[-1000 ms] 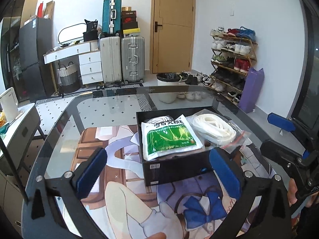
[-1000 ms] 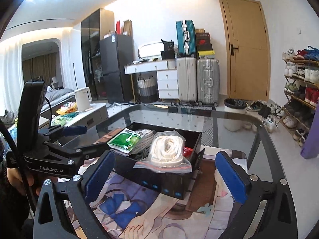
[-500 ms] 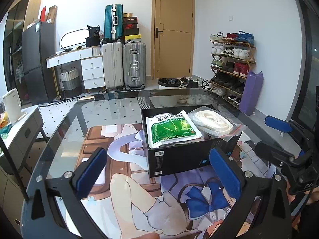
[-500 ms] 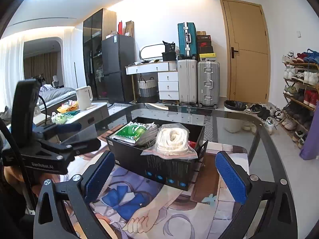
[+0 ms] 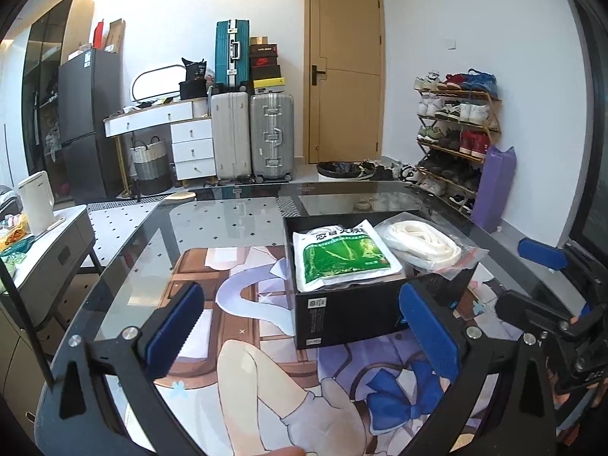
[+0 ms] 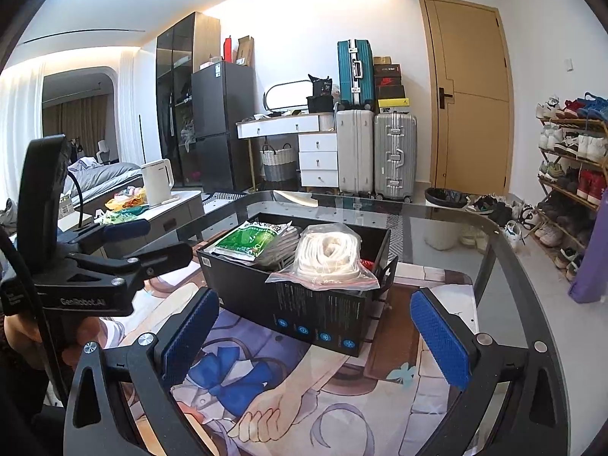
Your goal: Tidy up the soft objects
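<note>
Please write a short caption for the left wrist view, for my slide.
Open left claw facing a black box holding a green packet and bagged white rope.

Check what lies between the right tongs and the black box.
Only bare printed mat under glass lies between the open right tongs and the black box, seen in the right wrist view.

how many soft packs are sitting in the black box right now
2 clearly: a green-and-white pouch on the box's left side and a clear bag of white cord on its right. Something red beside the cord bag suggests more underneath.
</note>
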Demonstrator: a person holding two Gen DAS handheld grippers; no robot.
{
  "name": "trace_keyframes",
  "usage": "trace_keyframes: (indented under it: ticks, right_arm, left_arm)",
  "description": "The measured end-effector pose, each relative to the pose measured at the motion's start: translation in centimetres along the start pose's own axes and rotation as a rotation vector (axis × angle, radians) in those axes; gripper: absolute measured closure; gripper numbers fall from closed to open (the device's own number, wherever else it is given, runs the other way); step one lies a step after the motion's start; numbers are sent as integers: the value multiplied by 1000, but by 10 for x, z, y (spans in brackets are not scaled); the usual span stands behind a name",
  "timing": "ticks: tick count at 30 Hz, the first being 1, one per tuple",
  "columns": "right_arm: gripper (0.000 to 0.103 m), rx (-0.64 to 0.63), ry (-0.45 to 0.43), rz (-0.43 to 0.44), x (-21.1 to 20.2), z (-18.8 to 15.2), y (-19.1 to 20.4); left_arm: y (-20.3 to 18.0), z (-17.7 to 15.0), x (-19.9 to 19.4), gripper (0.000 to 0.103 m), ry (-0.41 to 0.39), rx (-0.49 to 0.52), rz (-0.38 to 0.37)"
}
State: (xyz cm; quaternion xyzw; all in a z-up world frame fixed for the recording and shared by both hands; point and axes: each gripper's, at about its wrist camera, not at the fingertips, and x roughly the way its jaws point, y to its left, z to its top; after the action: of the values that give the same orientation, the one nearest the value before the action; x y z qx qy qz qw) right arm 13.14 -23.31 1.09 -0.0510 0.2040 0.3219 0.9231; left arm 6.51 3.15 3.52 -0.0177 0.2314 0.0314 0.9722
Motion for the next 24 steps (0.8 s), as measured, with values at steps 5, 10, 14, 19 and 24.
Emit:
trace_keyframes:
  ticks: [5, 10, 14, 19, 24]
  right_arm:
    - [1, -4, -6, 5, 0, -2, 1]
    - [1, 1, -13, 7, 0, -3, 1]
    - [1, 1, -14, 5, 0, -3, 0]
    - [1, 3, -16, 4, 0, -3, 0]
    - [1, 11, -21, -1, -2, -3, -1]
  left_arm:
    - [-1, -2, 1, 0, -22, 4, 0]
    - [-1, -4, 3, 0, -36, 8, 4]
    - [-2, -7, 4, 0, -39, 15, 11]
    - [-4, -9, -1, 0, -57, 22, 10]
    - [-2, -11, -9, 0, -91, 12, 9]
